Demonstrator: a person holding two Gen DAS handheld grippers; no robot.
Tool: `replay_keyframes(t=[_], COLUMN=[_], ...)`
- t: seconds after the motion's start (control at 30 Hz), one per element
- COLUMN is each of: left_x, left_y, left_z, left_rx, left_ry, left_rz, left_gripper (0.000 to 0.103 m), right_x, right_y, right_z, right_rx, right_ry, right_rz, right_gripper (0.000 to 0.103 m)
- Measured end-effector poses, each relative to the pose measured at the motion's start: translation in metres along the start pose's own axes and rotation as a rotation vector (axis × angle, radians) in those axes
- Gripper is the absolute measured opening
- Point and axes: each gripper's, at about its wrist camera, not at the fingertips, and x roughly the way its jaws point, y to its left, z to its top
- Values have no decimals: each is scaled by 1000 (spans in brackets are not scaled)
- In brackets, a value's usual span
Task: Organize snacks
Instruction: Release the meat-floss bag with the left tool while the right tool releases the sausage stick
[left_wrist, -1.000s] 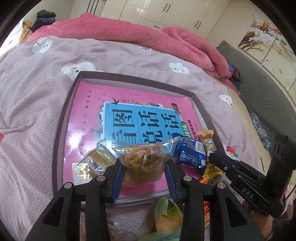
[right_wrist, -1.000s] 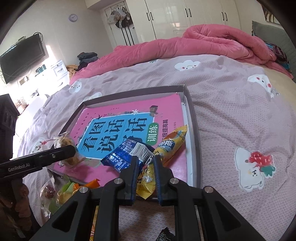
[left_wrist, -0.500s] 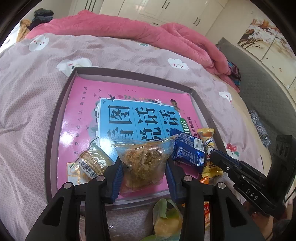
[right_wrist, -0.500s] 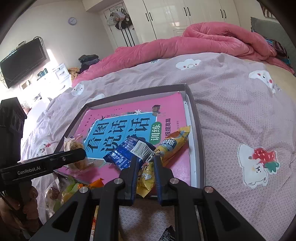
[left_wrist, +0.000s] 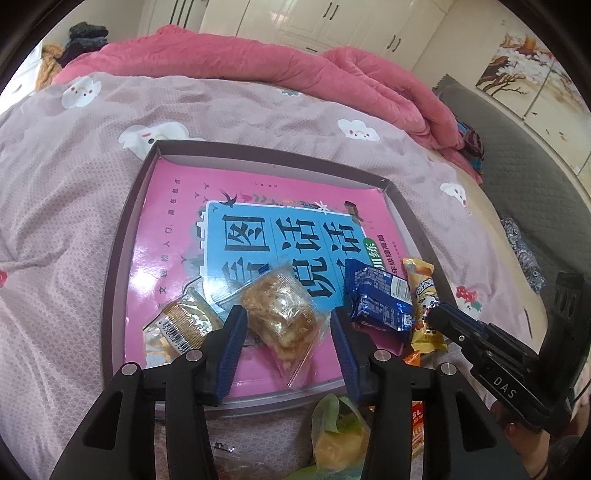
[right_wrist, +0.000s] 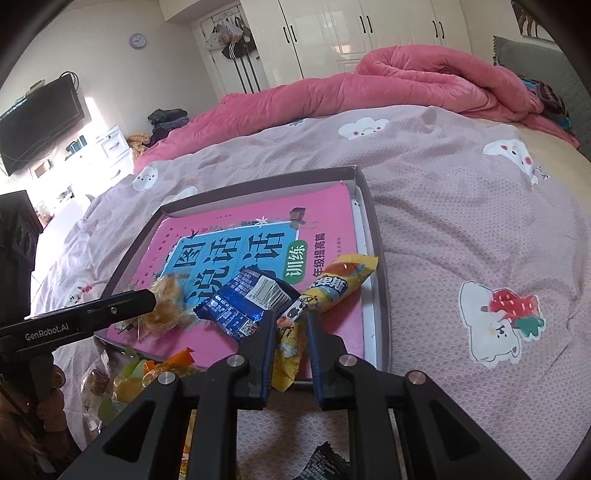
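**Snacks in the tray – both grippers at its near edge**

Snacks lie along the near edge of the shallow grey tray (left_wrist: 122, 258), on the pink book (left_wrist: 177, 229) that lines it. The clear packet of flaky pastry (left_wrist: 280, 317) lies flat on the book between the left gripper (left_wrist: 286, 332) pads – jaws opening, and a gap shows on each side of the packet (no pressure visible). Toward the near-left corner lies a gold-striped wrapped biscuit (left_wrist: 181, 325), just beside it. The blue packet (right_wrist: 247, 302) lies mid-edge. The right gripper (right_wrist: 291, 332) is clamped tight on the tail of the yellow sausage stick (right_wrist: 332, 284), which lies along the tray's right edge. More snacks (left_wrist: 340, 435) lie on the bedspread (right_wrist: 461, 221), outside the near rim.
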Motion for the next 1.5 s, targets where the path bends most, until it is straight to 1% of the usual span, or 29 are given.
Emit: replay_keyframes(t=[0.1,0.23,0.47,0.6,0.67,1.03,1.23,1.33,1.5], left_x=[-2,-8,-14,-18,-20,-30,-33,-35,-38], left_y=[0,0,-2,-3,-3,-1,-2,-1,0], left_z=[0,1,0,0,0,0,-1,-1,-2], left_rx=[-1,-1,6,8,8,5,9,7,3], left_ry=[-3,-8,-14,-18,-21,-33,-33,-36,-38], left_rz=[-1,-4,6,10,12,23,33,41,49], left_gripper=[49,54,58,60,63,70,71,71,72], right_x=[-1,-1,1,0,0,-4,-10,-13,-18], right_y=[0,1,-1,-4,-5,-7,-9,-7,-6], right_z=[0,0,-1,0,0,1,3,4,6], right_rx=[-5,-10,-6,4,10,22,32,32,27], right_ry=[0,2,10,7,7,-7,-32,-47,-70], right_rz=[-5,-17,-32,-45,-48,-54,-47,-39,-30], right_gripper=[17,17,18,23,25,32,37,42,45])
